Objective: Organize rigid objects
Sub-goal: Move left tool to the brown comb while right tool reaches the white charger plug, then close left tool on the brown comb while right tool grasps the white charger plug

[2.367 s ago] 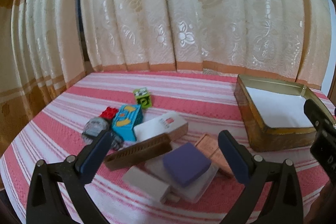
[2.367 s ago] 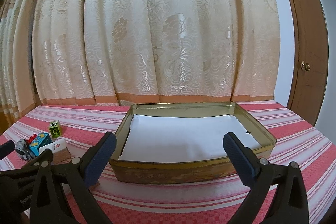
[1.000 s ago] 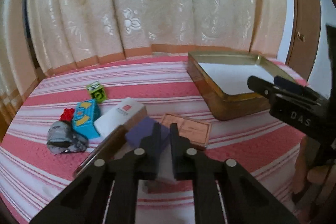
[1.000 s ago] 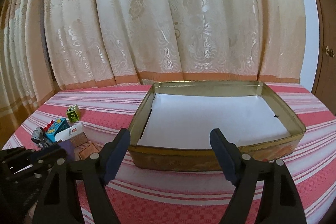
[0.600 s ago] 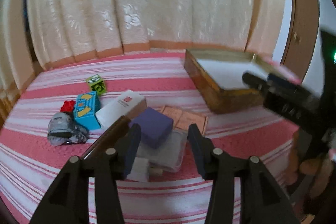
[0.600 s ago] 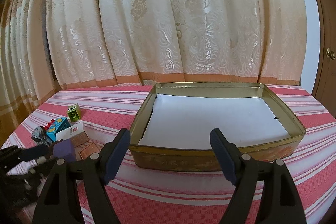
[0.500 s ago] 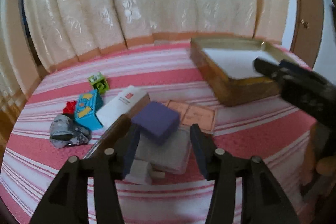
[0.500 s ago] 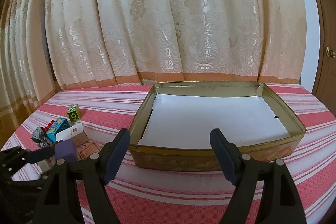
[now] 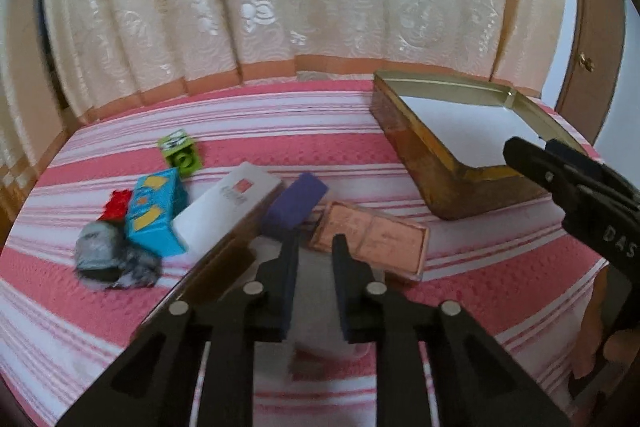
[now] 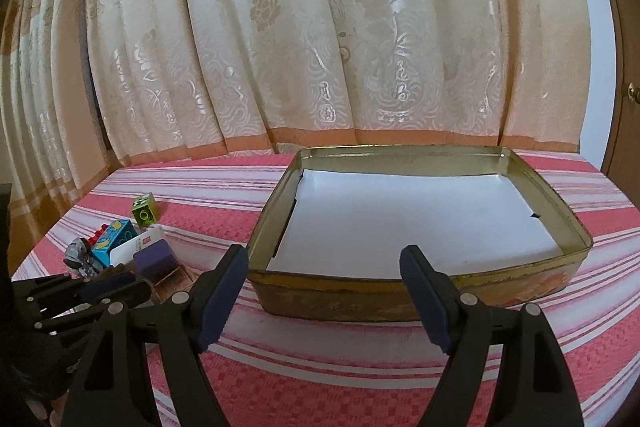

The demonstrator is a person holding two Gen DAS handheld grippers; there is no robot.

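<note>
1. A cluster of small rigid objects lies at centre left of the left wrist view, on a pink and white striped cloth (image 9: 360, 155): a purple block (image 9: 295, 206), a white box (image 9: 228, 211), a blue carton (image 9: 156, 215), a green brick (image 9: 180, 151), a copper-coloured flat case (image 9: 370, 237) and a grey crumpled lump (image 9: 104, 255).
2. The gold tin (image 10: 420, 291), lined with white paper, sits at centre right of the right wrist view and holds nothing, so sorting looks barely begun.
3. The left gripper (image 9: 314, 247) has just been closing; its jaws stand narrowly apart just below the purple block, pinching nothing visible.
4. The right gripper (image 10: 324, 291) hangs spread wide and empty before the tin.
</note>
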